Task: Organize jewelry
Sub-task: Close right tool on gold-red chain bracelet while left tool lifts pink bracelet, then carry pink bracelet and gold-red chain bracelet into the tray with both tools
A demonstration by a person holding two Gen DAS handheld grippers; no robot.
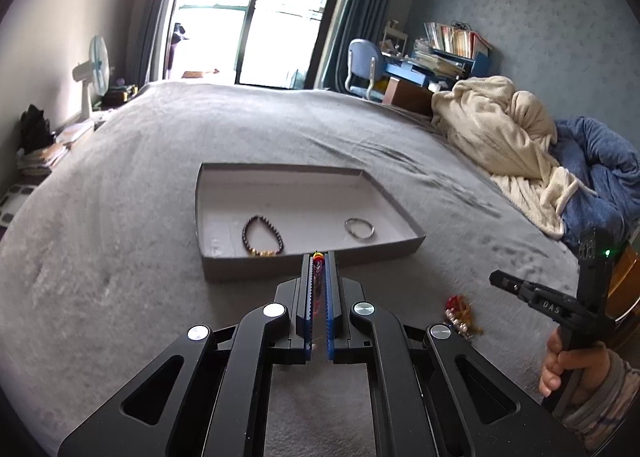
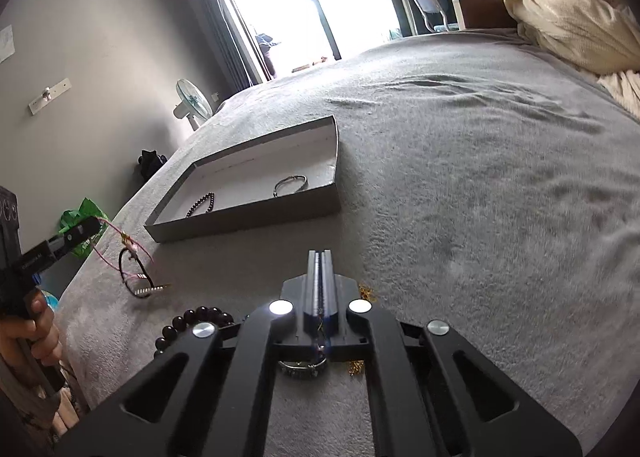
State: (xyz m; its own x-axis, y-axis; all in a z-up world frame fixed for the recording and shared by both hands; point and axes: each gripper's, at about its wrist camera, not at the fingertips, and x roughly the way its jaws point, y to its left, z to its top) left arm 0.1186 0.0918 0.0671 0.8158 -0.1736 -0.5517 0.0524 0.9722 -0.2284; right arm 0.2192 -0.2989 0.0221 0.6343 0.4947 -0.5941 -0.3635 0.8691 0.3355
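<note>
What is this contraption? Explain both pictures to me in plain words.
There is no robot. A person holds a hand-held gripper in each hand, and each has a camera looking along its fingers. One picture is from the left gripper, the other from the right gripper. Both face a gray bed with a shallow box holding a beaded bracelet and a silver bangle. The left gripper is shut on a pink-corded bracelet. The right gripper is shut, above dark beads.

Black left gripper (image 1: pixel 319 257), blue toothed pads, silver screws, striped grey sleeve (image 1: pixel 600 397)
</note>
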